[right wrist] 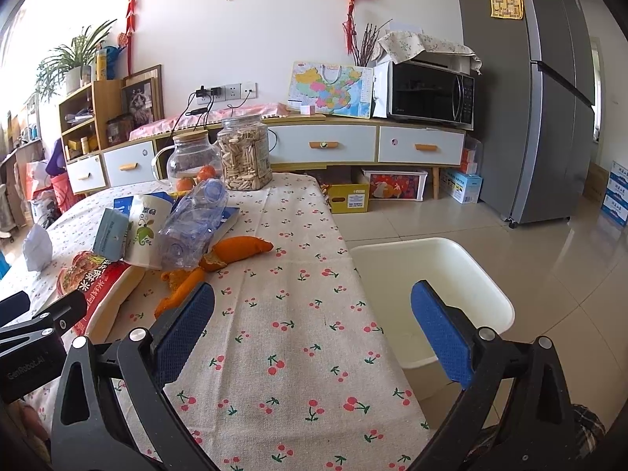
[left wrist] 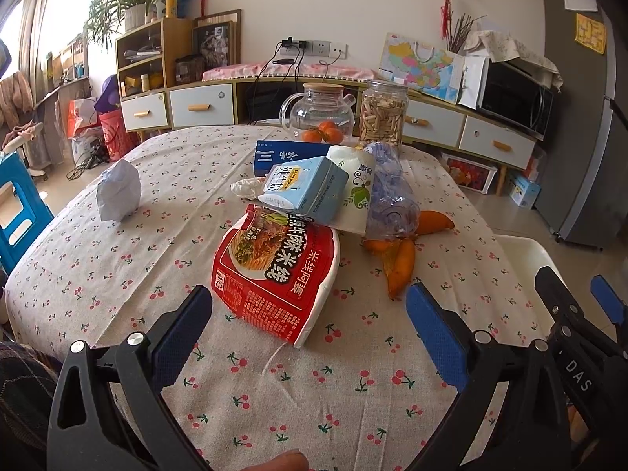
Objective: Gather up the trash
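Trash lies piled on the cherry-print table (left wrist: 117, 274): a red noodle packet (left wrist: 274, 271), a light blue milk carton (left wrist: 306, 188), a paper cup (left wrist: 353, 192), a crushed clear bottle (left wrist: 388, 196), orange peels (left wrist: 404, 259) and a crumpled white paper (left wrist: 117, 190). My left gripper (left wrist: 310, 322) is open and empty, just short of the noodle packet. My right gripper (right wrist: 314, 322) is open and empty over the table's right edge (right wrist: 373, 314), beside a white bin (right wrist: 431, 274) on the floor. The pile shows at the left in the right wrist view (right wrist: 176, 231).
A glass teapot (left wrist: 318, 114) with tangerines, a jar of seeds (left wrist: 382, 115) and a blue box (left wrist: 290, 155) stand at the table's far end. A sideboard (right wrist: 353, 145) with a microwave (right wrist: 429, 94) lines the wall. A fridge (right wrist: 549, 98) stands right, a blue stool (left wrist: 19, 208) left.
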Action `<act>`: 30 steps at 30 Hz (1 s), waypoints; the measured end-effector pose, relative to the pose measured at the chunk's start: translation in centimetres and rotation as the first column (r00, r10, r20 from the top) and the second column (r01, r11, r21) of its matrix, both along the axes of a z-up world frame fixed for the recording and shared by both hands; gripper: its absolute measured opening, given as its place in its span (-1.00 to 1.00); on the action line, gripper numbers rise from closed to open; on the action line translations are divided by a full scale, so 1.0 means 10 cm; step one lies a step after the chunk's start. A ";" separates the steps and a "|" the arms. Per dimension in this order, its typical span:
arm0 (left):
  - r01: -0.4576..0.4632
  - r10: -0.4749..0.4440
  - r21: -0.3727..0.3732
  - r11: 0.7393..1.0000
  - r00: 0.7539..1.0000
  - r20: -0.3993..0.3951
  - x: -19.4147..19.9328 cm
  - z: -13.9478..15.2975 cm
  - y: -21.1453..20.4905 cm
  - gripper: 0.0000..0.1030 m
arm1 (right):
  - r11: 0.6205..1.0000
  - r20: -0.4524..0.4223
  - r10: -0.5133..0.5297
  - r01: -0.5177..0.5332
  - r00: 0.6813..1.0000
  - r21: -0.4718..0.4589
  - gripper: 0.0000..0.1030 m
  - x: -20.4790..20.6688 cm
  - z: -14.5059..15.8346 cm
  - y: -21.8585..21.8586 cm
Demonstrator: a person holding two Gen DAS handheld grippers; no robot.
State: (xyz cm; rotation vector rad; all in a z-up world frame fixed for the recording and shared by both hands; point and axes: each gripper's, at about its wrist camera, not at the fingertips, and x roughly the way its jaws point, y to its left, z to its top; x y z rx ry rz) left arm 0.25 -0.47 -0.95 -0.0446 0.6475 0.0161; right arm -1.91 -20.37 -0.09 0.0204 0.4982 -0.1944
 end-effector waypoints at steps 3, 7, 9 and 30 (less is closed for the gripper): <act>0.000 0.000 0.001 1.000 1.000 -0.006 0.00 0.00 0.01 0.87 | 1.000 -0.006 0.001 -0.001 1.000 -0.005 0.87 0.00 0.01 0.00; 0.000 0.000 0.005 1.000 1.000 -0.013 0.00 0.00 0.01 0.87 | 1.000 0.002 0.000 0.000 1.000 0.002 0.87 0.00 0.01 0.00; -0.002 0.002 0.005 1.000 1.000 -0.017 0.01 0.00 0.02 0.87 | 1.000 -0.001 0.000 0.000 1.000 -0.001 0.87 0.00 0.01 0.00; -0.007 0.007 0.001 1.000 0.999 -0.036 0.02 -0.02 0.04 0.87 | 1.000 -0.021 0.004 -0.004 1.000 0.000 0.87 -0.01 -0.01 0.01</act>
